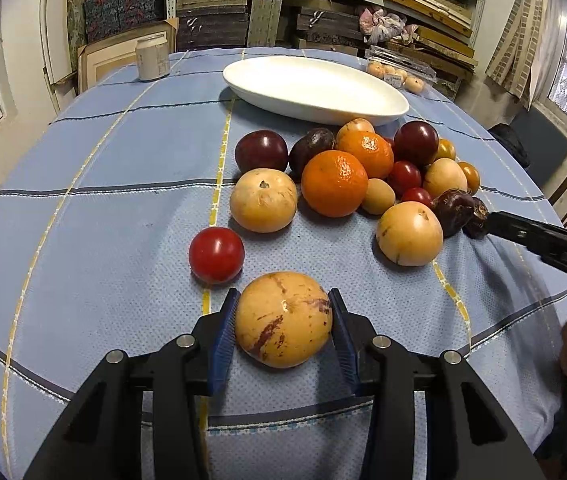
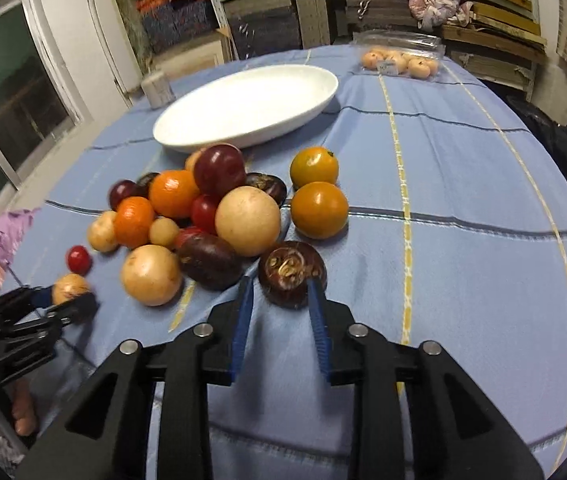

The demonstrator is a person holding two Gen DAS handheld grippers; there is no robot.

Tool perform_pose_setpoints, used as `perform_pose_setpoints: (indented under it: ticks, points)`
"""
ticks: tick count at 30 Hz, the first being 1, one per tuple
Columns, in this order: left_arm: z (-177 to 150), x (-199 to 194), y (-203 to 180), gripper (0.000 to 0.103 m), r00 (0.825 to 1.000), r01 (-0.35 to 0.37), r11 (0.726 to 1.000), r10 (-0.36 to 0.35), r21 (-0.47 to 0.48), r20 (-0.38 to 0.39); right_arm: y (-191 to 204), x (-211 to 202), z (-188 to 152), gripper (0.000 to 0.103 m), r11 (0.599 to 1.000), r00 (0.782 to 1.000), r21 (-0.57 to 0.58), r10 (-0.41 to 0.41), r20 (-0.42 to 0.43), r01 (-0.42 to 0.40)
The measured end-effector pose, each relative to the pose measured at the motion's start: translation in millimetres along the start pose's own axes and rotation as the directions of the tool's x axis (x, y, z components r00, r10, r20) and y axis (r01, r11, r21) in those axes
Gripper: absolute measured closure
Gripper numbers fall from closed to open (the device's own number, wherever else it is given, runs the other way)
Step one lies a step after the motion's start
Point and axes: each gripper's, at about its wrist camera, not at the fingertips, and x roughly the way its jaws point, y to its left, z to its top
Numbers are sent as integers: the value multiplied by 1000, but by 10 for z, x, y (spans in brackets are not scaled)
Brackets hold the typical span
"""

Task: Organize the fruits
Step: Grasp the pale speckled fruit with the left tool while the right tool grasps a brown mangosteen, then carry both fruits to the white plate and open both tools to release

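Hand-held gripper [image 1: 283, 312], yellow fruit [image 1: 283, 320] (clamped), no legible labels

Surface: table under blue checked cloth [image 1: 123, 184] | lying on it: white oval dish [image 1: 315, 88], fruit pile [image 1: 347, 176], can [image 1: 152, 58], clear fruit pack [image 2: 399, 60]

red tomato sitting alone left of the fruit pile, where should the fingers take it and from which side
Take the red tomato across its widest middle, coming down from above and the near side. It is round and smooth, so a grip off the widest part would likely slip. Cloth lies bare to its left and right; the striped yellow fruit sits close at its near right.
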Motion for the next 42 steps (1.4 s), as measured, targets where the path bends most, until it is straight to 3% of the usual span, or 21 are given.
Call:
perform_pose_setpoints:
  ticks: [3, 6, 11, 16, 20, 24, 27, 31, 35, 40, 42]
  points:
    - [1, 1, 4, 59, 1000, 4, 1000, -4, -1, -1, 3, 116, 61, 64, 999, 999, -25, -41, -8, 41]
    - [6, 8, -10, 59, 1000, 7, 1000, -7, 9, -1, -27, 255, 99, 59, 999, 999, -22, -26, -45, 25]
    - [12, 15, -24, 59, 1000, 8, 1000, -8, 14, -1, -15, 257, 128, 61, 999, 1000, -38, -17, -15, 16]
    - [36, -53, 37, 59, 999, 37, 999, -37, -23, 10, 60, 2, 106, 61, 998, 999, -65, 9, 45, -6]
    - [302, -213, 52, 59, 997, 68, 997, -67, -22, 47, 84, -261, 372, 61, 996, 993, -76, 45, 109, -37]
    - [808, -305, -8, 59, 991, 49, 999, -51, 23, 122, 193, -276, 817, 61, 992, 986, -110, 74, 150, -57]
    - [1305, -60, -63, 59, 992, 43, 998, -47, 40, 120, 269, 2, 1192, 61, 991, 988, -121, 75, 132, -59]
    - [1728, 422, -98, 59, 997, 20, 999, -22, 31, 76, 294, 493, 1557, 61, 993, 995, -108, 60, 80, -51]
    - [1961, 880, -66, 59, 1000, 17, 1000, -17, 16, 13, 227, 927, 1719, 61, 996, 999, -85, 39, 24, -37]
    - [2032, 1103, -69, 57, 1000, 6, 1000, -5, 25, -15, 131, 1197, 1723, 61, 997, 999, -68, 37, -13, -37]
    - [2019, 1101, -61, 49, 1000, -4, 1000, 4, 30, -6, 95, 1177, 1716, 57, 997, 999, -55, 49, -2, -49]
